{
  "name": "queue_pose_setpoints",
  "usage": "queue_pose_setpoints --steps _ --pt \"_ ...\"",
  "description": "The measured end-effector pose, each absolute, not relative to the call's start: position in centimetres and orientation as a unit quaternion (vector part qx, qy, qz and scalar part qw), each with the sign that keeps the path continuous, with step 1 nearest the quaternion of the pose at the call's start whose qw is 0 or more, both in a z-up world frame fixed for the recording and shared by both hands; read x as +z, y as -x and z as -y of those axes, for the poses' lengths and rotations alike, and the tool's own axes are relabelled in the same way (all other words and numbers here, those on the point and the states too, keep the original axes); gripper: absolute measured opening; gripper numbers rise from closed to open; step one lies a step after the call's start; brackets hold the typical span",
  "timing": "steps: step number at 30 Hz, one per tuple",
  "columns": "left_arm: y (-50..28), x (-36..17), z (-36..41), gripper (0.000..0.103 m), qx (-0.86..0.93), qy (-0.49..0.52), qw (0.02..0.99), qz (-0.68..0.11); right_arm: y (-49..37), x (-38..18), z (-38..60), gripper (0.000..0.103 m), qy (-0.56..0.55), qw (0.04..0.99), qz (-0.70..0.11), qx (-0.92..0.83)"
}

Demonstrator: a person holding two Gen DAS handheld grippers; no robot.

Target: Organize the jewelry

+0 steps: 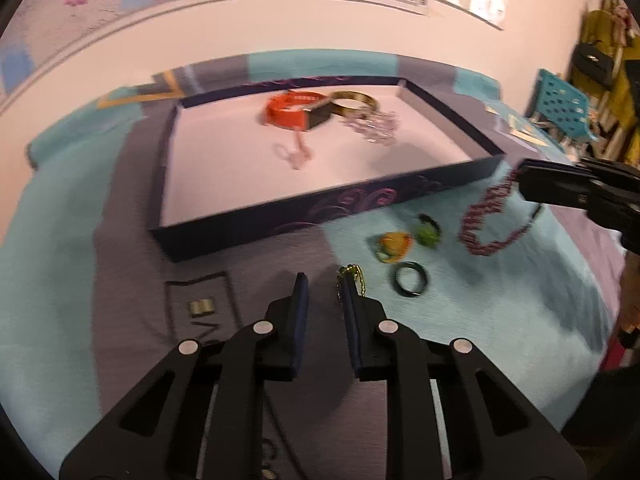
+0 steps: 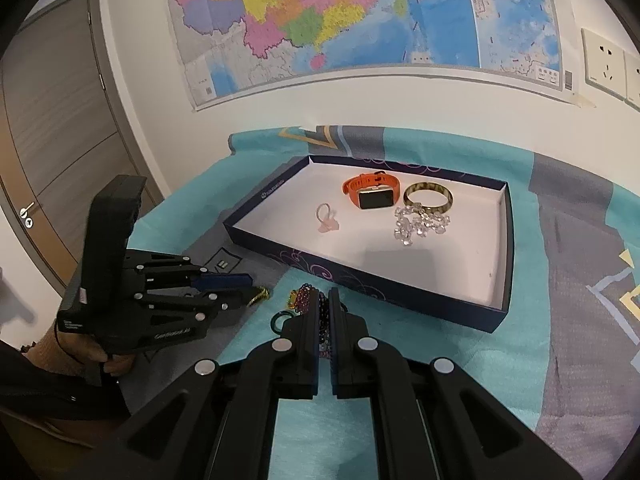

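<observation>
- The right hand-held gripper (image 2: 325, 300) is clamped tight on a purple beaded bracelet (image 1: 486, 216), which dangles from its tips just above the turquoise cloth (image 1: 500, 300).
- The left hand-held gripper (image 1: 323, 286) has its jaws slightly apart; a gold chain (image 1: 352, 280) lies at one fingertip, and I cannot tell whether it is pinched.
- Beside them on the cloth lie a dark ring (image 1: 410, 279), a yellow-orange ring (image 1: 391, 245) and a green ring (image 1: 428, 230).
- Farther back, the navy tray (image 2: 400, 296) holds an orange watch (image 2: 374, 192), a gold bangle (image 2: 428, 199), a crystal bracelet (image 2: 420, 226) and a pink ring (image 2: 326, 220).
</observation>
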State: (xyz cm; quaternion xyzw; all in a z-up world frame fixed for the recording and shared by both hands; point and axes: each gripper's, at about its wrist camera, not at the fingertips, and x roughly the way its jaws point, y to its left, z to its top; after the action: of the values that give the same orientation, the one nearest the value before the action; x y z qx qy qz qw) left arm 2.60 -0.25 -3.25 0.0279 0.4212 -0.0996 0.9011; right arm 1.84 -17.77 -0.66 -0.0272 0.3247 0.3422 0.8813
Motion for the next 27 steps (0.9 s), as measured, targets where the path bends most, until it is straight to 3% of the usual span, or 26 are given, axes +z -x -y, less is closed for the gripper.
queue_pose_setpoints --steps 13,27 --pt "-0.3 -1.8 4.6 0.035 -0.189 -0.078 0.900 -0.386 -2.0 -0.9 18.3 0.003 0.017 0.881 -0.331 0.338" --pt "-2.7 -3.6 4.6 0.036 -0.206 -0.038 0.878 -0.429 -2.4 -1.5 18.9 0.003 0.003 0.877 -0.341 0.338"
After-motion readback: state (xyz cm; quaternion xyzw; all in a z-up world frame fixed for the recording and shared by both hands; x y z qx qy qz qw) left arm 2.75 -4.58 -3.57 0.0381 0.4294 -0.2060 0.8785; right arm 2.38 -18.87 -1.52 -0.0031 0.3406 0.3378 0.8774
